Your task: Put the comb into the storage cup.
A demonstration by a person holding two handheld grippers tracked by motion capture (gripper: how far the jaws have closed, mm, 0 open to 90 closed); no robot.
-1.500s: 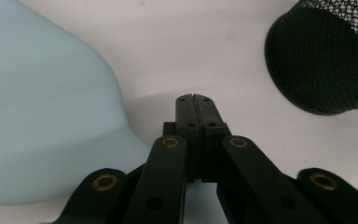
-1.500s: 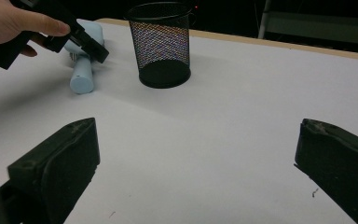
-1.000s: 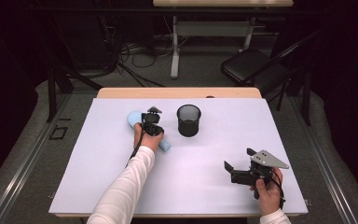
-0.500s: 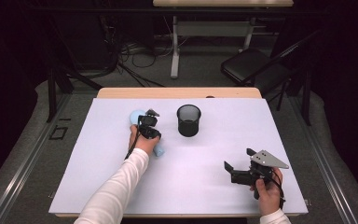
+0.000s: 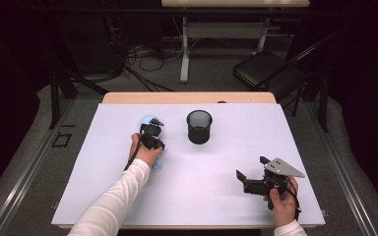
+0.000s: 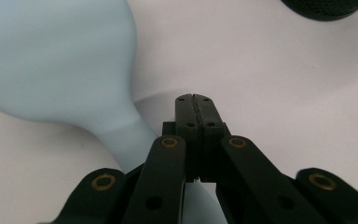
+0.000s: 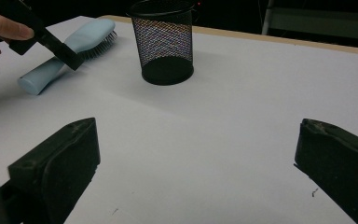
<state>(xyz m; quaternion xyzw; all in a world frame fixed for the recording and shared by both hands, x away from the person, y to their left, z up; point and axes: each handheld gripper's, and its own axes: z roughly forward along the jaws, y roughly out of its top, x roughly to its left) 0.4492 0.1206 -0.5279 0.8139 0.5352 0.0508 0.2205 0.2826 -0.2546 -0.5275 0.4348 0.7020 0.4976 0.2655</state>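
Note:
A light blue hairbrush lies on the white table, bristles sideways, its handle running back under the person's left hand. My left gripper hovers over the handle with its jaws shut. In the left gripper view the closed jaws sit just right of the brush neck, with nothing between them. A black mesh cup stands upright to the right of the brush. My right gripper rests near the front right of the table, held open, its jaws wide apart and empty.
The right gripper view shows the mesh cup ahead, with the brush and the left gripper to its left. Beyond the table's far wooden edge are a table leg, cables and a folding chair.
The left hand and gripper have shifted left and a little nearer. The brush's handle end has swung left with them. The right gripper has stayed put.

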